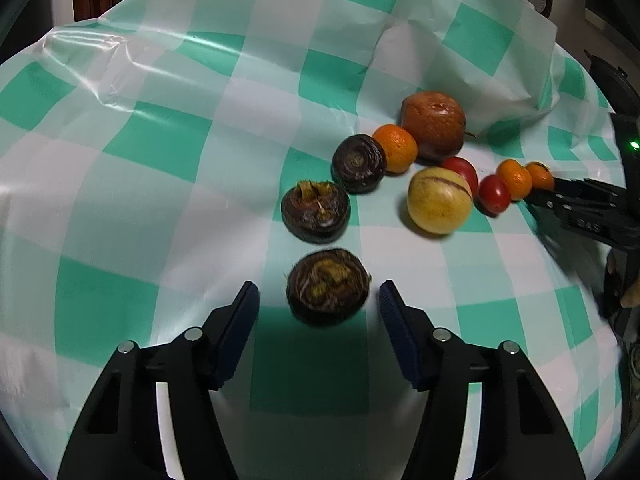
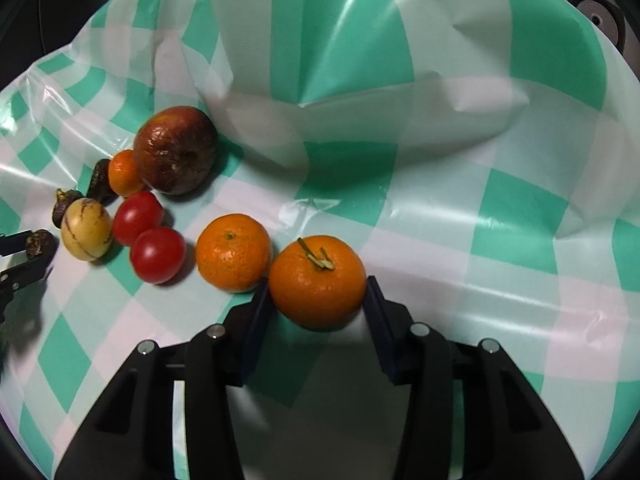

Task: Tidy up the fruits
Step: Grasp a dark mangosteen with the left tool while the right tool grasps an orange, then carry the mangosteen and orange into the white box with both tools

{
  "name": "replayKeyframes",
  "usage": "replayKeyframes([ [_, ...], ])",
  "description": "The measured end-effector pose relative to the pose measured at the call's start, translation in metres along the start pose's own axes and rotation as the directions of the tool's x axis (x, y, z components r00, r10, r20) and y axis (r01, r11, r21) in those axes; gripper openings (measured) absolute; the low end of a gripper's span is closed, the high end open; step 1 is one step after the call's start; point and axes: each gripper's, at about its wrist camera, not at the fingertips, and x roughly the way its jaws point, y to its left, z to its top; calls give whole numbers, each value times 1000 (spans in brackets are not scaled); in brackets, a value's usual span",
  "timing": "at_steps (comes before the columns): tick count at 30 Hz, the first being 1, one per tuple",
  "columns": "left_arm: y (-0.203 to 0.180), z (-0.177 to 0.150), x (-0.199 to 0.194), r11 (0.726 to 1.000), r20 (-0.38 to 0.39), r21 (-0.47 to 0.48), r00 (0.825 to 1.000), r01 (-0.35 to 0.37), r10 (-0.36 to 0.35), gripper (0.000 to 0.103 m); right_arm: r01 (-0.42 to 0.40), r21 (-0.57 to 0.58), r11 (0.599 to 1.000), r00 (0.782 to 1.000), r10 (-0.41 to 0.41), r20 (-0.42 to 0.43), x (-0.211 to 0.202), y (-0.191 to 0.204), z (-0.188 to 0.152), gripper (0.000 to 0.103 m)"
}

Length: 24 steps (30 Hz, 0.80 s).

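In the left wrist view my left gripper [image 1: 318,294] is open, its fingers on either side of a dark brown water chestnut [image 1: 328,292] without touching it. Two more chestnuts [image 1: 315,210] [image 1: 359,163] lie beyond. Behind them are an orange mandarin [image 1: 395,148], a brown-red apple [image 1: 434,124], a yellow striped melon [image 1: 439,200] and two red tomatoes [image 1: 494,194]. In the right wrist view my right gripper [image 2: 318,292] has its pads against the sides of a stemmed mandarin [image 2: 317,280] resting on the cloth. A second mandarin [image 2: 233,252] lies just left of it.
Everything lies on a green-and-white checked plastic cloth [image 1: 160,140], which rises in crumpled folds at the back [image 2: 320,60]. The right gripper shows at the right edge of the left wrist view [image 1: 580,204]. The left gripper shows at the left edge of the right wrist view [image 2: 20,260].
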Motion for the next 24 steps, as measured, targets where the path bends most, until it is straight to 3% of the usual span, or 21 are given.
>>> replayKeyframes([
  [6, -10, 3, 3, 998, 6, 52, 1000, -31, 30, 39, 34, 35, 999, 999, -35, 27, -1, -10, 0, 47],
  [12, -9, 5, 4, 998, 5, 49, 1000, -28, 27, 39, 82, 11, 997, 996, -82, 14, 2, 8, -5, 47],
  [18, -4, 3, -1, 1000, 13, 20, 1000, -2, 2, 39, 122, 70, 990, 992, -123, 17, -9, 20, -16, 47],
  [24, 6, -28, -32, 995, 58, -62, 996, 73, -69, 39, -9, 207, 978, 997, -7, 79, -48, 32, -51, 47],
])
